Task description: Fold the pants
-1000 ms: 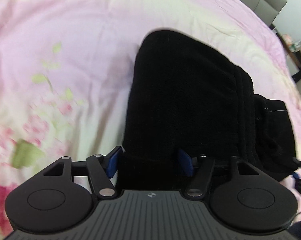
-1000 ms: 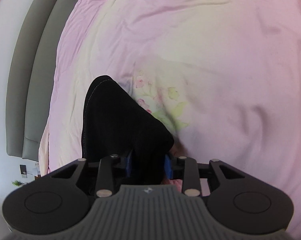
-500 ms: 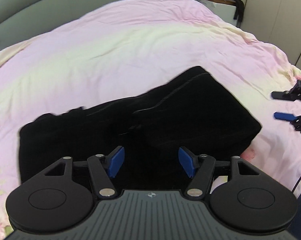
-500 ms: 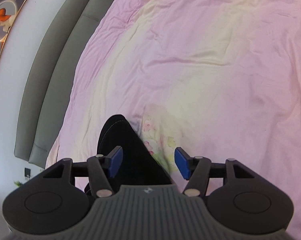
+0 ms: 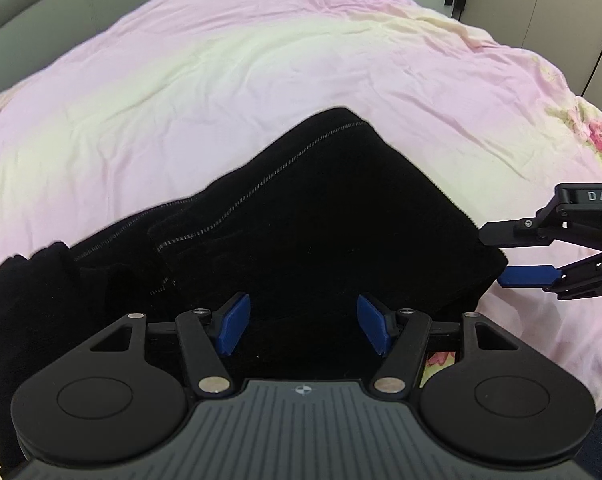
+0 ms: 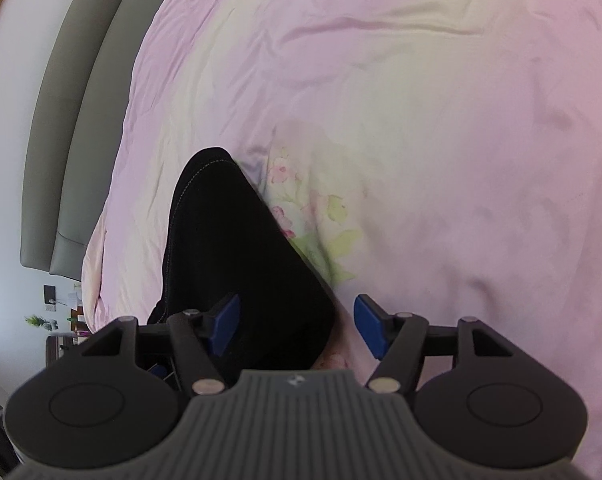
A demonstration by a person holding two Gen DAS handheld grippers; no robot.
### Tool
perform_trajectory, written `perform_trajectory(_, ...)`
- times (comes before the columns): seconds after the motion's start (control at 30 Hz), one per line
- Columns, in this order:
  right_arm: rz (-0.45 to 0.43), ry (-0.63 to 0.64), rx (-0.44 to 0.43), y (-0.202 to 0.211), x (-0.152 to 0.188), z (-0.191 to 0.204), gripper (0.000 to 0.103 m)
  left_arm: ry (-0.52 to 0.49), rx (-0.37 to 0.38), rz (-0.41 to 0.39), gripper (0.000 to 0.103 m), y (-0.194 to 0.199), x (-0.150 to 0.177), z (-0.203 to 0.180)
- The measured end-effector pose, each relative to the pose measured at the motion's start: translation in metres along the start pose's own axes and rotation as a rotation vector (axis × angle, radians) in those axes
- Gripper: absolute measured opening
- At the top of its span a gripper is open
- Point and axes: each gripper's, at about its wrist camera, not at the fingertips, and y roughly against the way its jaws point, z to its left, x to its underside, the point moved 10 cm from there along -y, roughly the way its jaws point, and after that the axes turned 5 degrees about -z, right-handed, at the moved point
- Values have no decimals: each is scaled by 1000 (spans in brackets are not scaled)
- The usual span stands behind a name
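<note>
Both tongs (image 5: 303, 330) (image 6: 297, 328) now unclamped from limp black pants (image 5: 301, 220).

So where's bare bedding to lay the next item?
Free: quilt between the black pants and the grey headboard, and the wide stretch right of the floral print. Crowded: the near edge, where pants, left tool and right tool bunch together.
</note>
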Motion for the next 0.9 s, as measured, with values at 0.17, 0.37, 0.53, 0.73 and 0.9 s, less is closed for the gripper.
perform_trajectory(0.17,-27,67,34,-2,-3,5,61,10,9,33,73,-23,11,1)
perform_trajectory(0.37,-37,82,48,-6,-6,7,61,3,28,20,75,-32,21,0)
perform_trajectory(0.53,-27,128,50,-13,-7,16,61,16,34,2,75,-22,19,0)
perform_trajectory(0.73,-60,262,19,-20,-12,42,61,10,67,-94,74,3,16,1)
perform_trajectory(0.9,1,322,17,-40,-11,49,69,-52,54,-71,74,2,28,0)
